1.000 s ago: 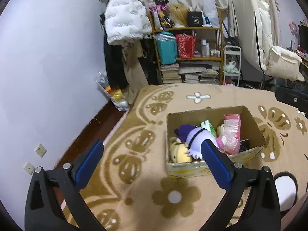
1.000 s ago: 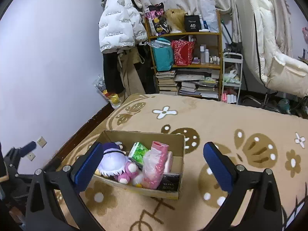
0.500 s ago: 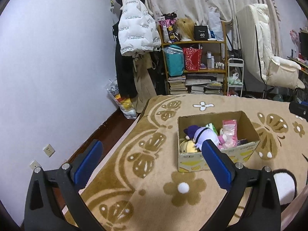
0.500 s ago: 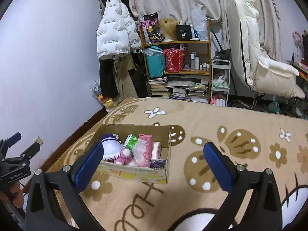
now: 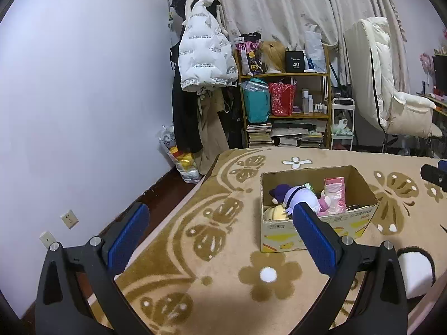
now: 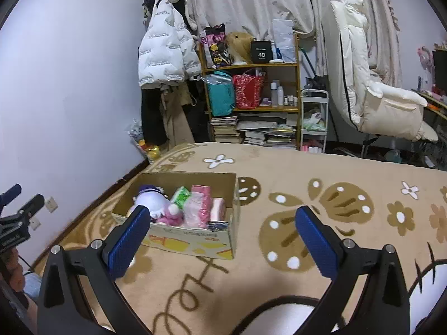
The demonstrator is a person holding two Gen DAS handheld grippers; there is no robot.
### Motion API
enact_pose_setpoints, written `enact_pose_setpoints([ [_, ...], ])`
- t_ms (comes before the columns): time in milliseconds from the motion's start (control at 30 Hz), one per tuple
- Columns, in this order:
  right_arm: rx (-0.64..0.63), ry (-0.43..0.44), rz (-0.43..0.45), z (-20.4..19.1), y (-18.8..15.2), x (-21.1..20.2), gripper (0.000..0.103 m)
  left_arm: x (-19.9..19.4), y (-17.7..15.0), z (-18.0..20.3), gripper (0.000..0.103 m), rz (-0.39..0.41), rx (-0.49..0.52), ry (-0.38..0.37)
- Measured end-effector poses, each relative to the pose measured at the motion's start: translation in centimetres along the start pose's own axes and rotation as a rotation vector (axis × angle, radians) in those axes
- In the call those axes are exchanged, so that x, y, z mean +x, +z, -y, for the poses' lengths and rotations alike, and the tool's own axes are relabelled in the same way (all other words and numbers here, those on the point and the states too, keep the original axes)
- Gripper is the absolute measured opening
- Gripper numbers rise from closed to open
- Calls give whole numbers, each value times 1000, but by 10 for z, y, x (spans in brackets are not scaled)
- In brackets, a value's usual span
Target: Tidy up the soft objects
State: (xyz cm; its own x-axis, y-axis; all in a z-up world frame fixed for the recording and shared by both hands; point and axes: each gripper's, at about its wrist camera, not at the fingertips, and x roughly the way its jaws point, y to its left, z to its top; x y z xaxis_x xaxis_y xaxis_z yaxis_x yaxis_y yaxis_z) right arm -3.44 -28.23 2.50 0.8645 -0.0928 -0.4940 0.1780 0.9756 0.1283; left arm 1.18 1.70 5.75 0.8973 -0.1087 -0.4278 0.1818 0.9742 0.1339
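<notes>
**On the patterned rug, both grippers pull back from a filled box**

On the tan rug (image 6: 279, 173) sits the cardboard box (image 6: 190, 240), open at the top and holding the soft things: a white plush with a purple hat (image 6: 152, 199), a pink plush (image 6: 169, 213) against it, a green packet (image 6: 181, 195), pink bagged items (image 6: 199, 203), and, seen from the left side, a yellow plush (image 5: 275, 213) tucked at the near corner. Nothing soft lies loose on the rug in either view.

A second ago the box filled more of both views; now it looks smaller and lower in the frame, so both tools have been raised and drawn away from it. The left gripper (image 5: 220, 236) is spread wide with nothing between its blue pads; the right gripper (image 6: 220, 237) is likewise wide apart and empty. With the box loaded and both tools retreating empty, I judge the packing step finished or nearly so.

The rug carries brown butterfly and flower motifs and stops short of a dark wooden floor (image 5: 164, 187) along the pale wall (image 5: 83, 97). Beyond it stand a cluttered shelf (image 6: 251, 97) with books stacked beneath, a white puffer jacket (image 6: 164, 55) on a rack, curtains, and a cream recliner (image 6: 371, 89).
</notes>
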Motion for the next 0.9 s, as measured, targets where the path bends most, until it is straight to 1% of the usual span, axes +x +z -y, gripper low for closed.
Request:
enact_pose_setpoints([
  [133,-18,-29,5,2,-7,5,103,7,-7,2,102,-8,17,11],
  [500,10,-49,-16,12,-18,14,103,19,-24,13,102,-38,97,22],
  [633,26,-57,-10,16,-18,13,103,22,-28,14,102,-43,98,14],
  [800,30,-62,-7,18,-18,13,103,24,-30,14,102,-52,103,21],
  [900,32,-62,-6,19,-18,14,103,24,-31,13,102,-59,91,2],
])
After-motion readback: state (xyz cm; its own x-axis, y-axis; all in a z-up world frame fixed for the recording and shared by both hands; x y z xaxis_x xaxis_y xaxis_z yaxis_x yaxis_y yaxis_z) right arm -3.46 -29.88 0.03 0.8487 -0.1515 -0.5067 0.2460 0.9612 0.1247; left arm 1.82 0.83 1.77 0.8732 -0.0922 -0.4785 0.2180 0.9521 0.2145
